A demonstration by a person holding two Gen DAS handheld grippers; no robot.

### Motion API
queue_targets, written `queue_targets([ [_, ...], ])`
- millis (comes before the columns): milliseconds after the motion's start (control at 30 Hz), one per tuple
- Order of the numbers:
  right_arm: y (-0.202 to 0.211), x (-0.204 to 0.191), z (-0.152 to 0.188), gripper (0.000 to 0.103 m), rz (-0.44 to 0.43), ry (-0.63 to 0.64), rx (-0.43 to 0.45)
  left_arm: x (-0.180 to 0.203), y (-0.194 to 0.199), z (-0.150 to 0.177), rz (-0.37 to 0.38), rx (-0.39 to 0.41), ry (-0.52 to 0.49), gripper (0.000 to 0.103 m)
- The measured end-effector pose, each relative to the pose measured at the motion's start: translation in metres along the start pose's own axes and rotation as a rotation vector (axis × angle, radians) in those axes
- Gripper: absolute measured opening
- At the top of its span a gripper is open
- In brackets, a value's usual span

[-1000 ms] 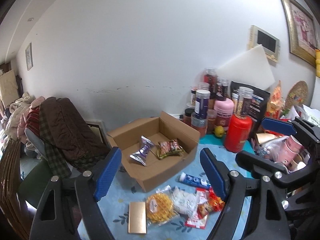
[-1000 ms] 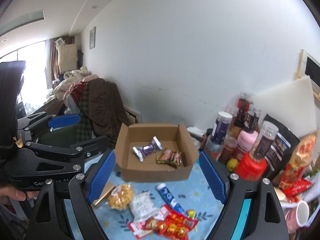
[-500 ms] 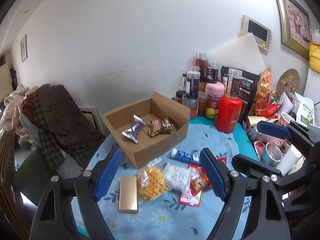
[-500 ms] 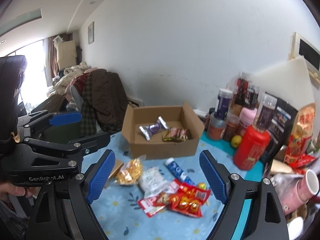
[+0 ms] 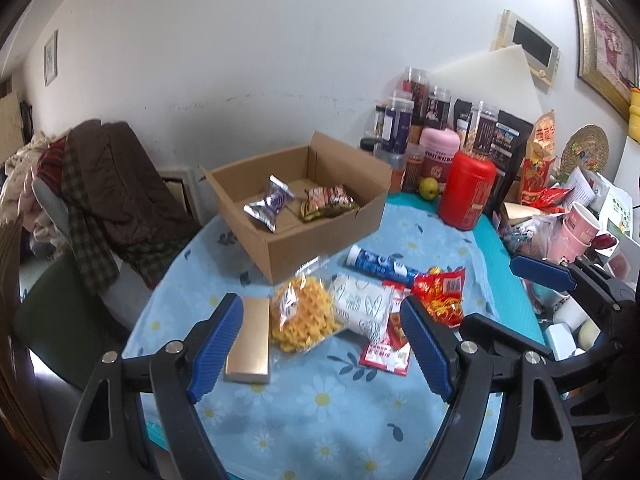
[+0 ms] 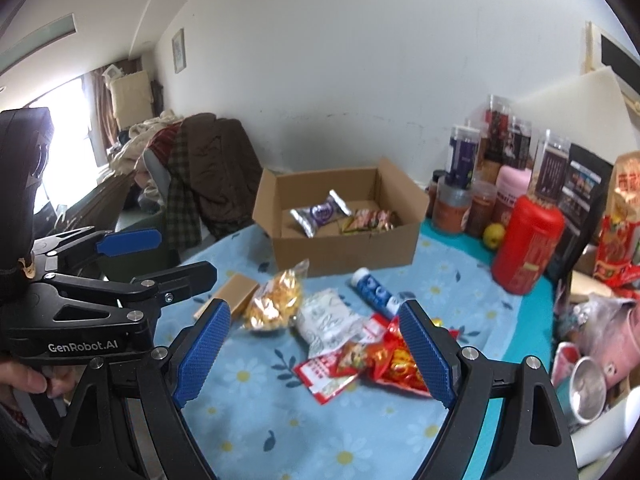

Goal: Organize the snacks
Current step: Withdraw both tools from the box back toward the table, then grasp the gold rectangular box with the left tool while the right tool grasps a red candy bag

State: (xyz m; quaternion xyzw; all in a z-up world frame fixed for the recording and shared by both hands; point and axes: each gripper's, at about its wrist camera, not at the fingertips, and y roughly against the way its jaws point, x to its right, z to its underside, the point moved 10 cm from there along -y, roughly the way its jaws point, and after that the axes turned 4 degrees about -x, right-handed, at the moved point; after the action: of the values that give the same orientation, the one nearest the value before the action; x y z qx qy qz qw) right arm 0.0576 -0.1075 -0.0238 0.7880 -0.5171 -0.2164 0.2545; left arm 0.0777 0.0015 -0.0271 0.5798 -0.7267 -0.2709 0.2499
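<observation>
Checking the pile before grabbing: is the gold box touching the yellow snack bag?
Cannot tell. In the left wrist view the gold box and yellow snack bag look edge to edge; neither view shows a seam or gap.

Both grippers (image 5: 320, 344) (image 6: 314, 354) lowered closer to loose snacks (image 5: 304, 316)

Only clear text: "GenRobot.AI" in white on the black body of the left gripper (image 6: 132, 264), seen in the right wrist view. Red tin (image 5: 466, 190), pink jar (image 5: 438, 156), dark pouch (image 5: 506, 140) and red snack packet (image 6: 332, 368) carry print, too blurred or small to read.
</observation>
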Motion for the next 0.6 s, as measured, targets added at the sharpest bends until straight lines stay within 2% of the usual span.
queue_targets([
  [200,-0.024,0.003,0.021,0.087,-0.014,-0.028,-0.048,-0.014,-0.021,0.016,0.010,-0.040,0.057,0.081],
  [600,-0.077,0.018,0.046,0.087,0.007,-0.057,-0.154,-0.047,-0.082,0.041,-0.042,-0.152,0.117,0.081],
])
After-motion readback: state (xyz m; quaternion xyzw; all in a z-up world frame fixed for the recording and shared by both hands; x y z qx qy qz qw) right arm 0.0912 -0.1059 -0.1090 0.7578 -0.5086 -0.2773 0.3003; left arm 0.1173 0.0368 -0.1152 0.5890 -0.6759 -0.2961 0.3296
